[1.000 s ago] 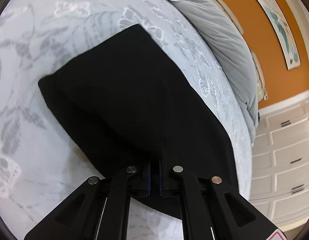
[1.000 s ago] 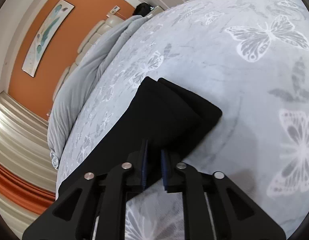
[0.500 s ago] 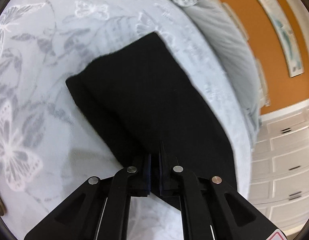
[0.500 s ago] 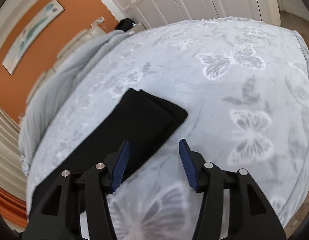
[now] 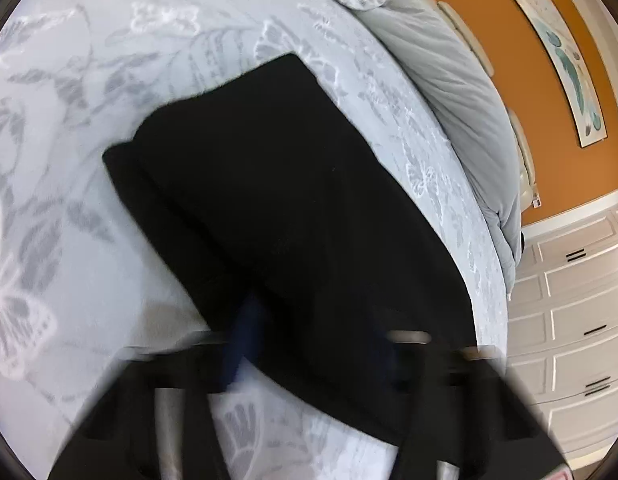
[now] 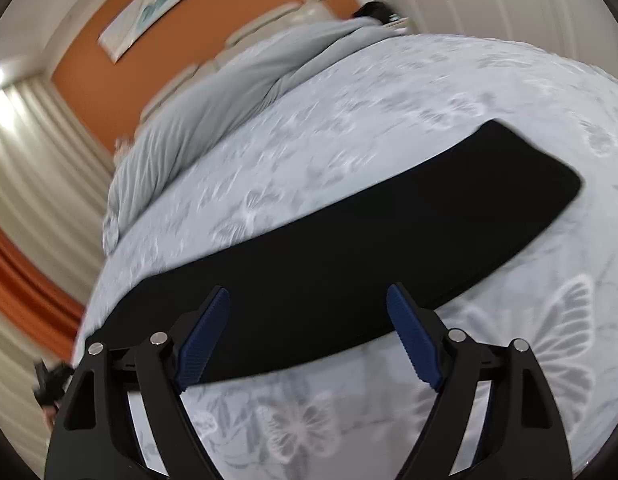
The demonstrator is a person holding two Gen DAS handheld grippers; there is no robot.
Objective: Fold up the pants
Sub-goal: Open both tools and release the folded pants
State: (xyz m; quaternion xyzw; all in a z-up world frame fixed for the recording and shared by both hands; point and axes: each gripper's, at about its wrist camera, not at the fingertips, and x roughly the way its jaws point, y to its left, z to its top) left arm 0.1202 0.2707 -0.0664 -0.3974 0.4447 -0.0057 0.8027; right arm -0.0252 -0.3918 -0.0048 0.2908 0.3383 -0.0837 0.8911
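Observation:
The black pants (image 5: 289,200) lie folded lengthwise on the butterfly-print bed cover (image 5: 89,240). In the left wrist view my left gripper (image 5: 321,332) is smeared by motion at their near end. Its fingers stand apart, one blue pad (image 5: 245,332) shows on the left, and black cloth lies between and over the right finger. In the right wrist view the pants (image 6: 389,232) stretch as a long band across the bed cover (image 6: 429,100). My right gripper (image 6: 307,300) hovers above their near edge, jaws opening wide, nothing between the pads.
A rumpled grey duvet (image 5: 441,80) lies along the far side of the bed, in front of an orange wall with a framed picture (image 5: 565,60). White drawers (image 5: 569,340) stand past the bed's end. Curtains (image 6: 29,160) hang at the left in the right wrist view.
My right gripper let go of the pants, opened wide, drew back and rolled. The left fingers, shut on the cloth before, now appear parted and blurred.

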